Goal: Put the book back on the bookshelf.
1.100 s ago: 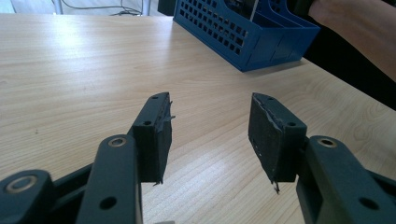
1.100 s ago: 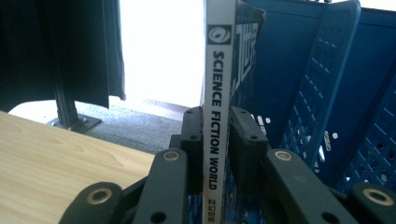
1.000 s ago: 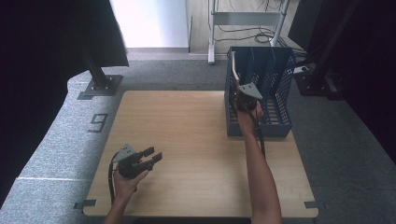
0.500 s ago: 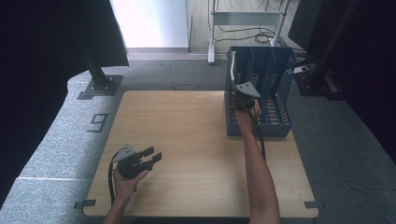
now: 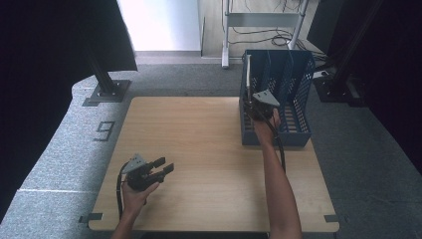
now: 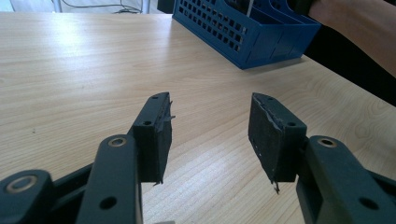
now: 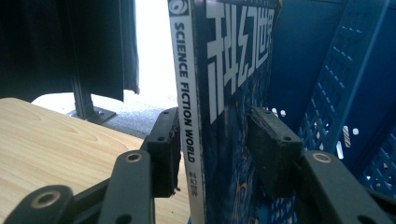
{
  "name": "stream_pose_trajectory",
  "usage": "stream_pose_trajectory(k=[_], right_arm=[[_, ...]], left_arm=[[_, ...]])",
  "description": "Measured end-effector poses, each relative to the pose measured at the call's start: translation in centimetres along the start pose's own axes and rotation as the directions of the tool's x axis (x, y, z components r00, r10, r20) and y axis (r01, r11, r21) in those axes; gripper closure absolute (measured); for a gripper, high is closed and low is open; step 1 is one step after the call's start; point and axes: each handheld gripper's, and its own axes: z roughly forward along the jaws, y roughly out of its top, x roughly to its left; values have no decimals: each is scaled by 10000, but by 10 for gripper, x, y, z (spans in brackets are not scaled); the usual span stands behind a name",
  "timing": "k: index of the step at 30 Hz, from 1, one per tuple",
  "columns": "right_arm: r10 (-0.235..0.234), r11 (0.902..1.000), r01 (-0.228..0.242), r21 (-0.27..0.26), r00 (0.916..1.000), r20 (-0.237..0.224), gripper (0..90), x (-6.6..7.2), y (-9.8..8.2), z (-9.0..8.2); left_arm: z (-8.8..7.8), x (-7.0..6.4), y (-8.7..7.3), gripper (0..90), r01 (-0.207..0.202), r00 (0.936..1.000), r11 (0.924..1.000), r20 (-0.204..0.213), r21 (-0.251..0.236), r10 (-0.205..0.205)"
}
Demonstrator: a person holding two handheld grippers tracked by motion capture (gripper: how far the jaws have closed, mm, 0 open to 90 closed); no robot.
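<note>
Inside blue rack (image 5: 293, 99), upright magazine (image 7: 224, 93), white spine, dark-blue cover

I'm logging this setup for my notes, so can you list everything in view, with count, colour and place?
Magazine: one, dark blue with white spine and lettering, upright in the file rack, between the right tool's jaws.
File rack: one, blue, slotted, at the table's far right edge.
Table: one, light wood, centre.
Floor marking "9": one, black, on the grey carpet left of the table.
Left tool: one, black, open, empty, low over the table's near left.
Right tool: one, black, jaws just opening off the magazine.
</note>
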Motion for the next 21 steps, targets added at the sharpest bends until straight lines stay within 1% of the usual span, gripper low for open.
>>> stream_pose_trajectory(k=[4,5,7,9,12,15,18,20,21], right_arm=[[50,10000,-51,-56,10000,-80,506,1,2,-4],[74,9999,-76,-142,9999,-106,506,1,3,-6],[157,9993,-160,-329,9998,-113,499,2,3,-9],[244,9992,-249,-298,9996,-169,490,2,3,-12],[425,9983,-433,-384,9989,-215,482,2,1,-16],[582,9980,-590,-243,9978,-332,470,2,0,-20],[594,9980,-604,-200,9971,-476,461,4,1,-26],[656,9967,-675,-451,9969,-423,465,5,0,-30],[711,9963,-732,-444,9963,-476,462,6,-1,-32]], left_arm=[[0,0,0,492,-9,10000,10000,9,-1,9],[0,0,0,492,-14,10000,10000,11,-2,14],[1,-1,0,492,-29,10000,10000,26,6,29],[1,-1,0,492,-41,10000,10000,30,4,41],[1,-4,1,492,-94,9999,10000,81,-13,95],[2,-5,1,492,-131,9998,9999,129,23,131],[2,-5,1,491,-144,9998,9999,128,60,143],[3,-5,0,491,-145,9998,9999,100,88,144],[3,-5,0,491,-133,9999,9999,83,82,133]])
